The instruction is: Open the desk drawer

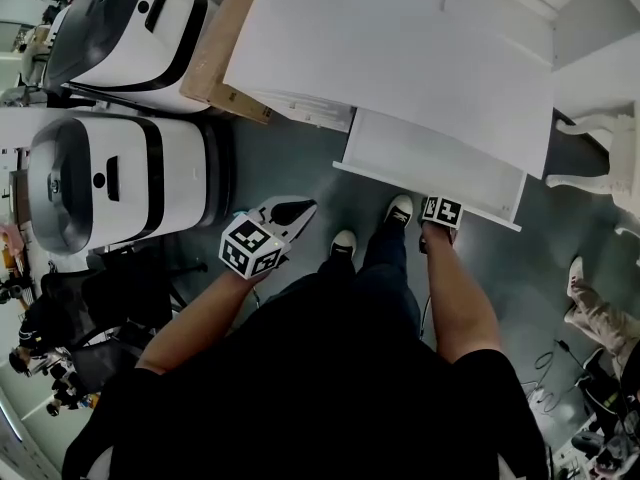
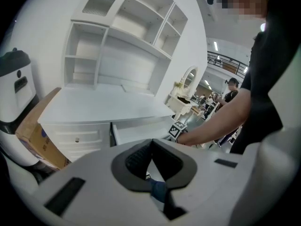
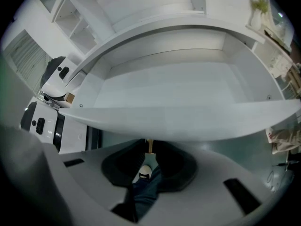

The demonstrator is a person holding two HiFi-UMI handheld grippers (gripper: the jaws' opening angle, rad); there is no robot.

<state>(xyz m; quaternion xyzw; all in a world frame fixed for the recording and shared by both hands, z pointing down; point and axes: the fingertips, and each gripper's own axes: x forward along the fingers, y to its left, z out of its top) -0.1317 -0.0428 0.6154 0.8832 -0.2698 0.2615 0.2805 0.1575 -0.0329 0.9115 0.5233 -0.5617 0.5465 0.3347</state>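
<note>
Desk (image 1: 400, 58) plain white; drawer (image 1: 430, 163) white inside and out; drawer knob (image 3: 150, 145) tan; floor (image 1: 290, 158) dull grey-green; rounded machines (image 1: 110, 173) white with black bands; cardboard box (image 1: 225, 48) brown; left gripper (image 2: 151, 142) and right gripper (image 3: 149, 149) pale grey, black pads, cubes patterned in black-and-white squares; shoes (image 1: 343, 243) white; trousers (image 1: 385, 268) dark blue; shirt (image 1: 330, 398) black.

A: Counts, quick?
B: Two grippers: left gripper (image 1: 295, 209), right gripper (image 3: 150, 147). One desk (image 1: 400, 58), one open drawer (image 1: 430, 158), one closed drawer (image 2: 77, 138).
A: On the floor?
B: Two white-and-black machines (image 1: 130, 28) (image 1: 110, 178), one cardboard box (image 1: 225, 48), two shoes (image 1: 343, 243) (image 1: 399, 209).
</note>
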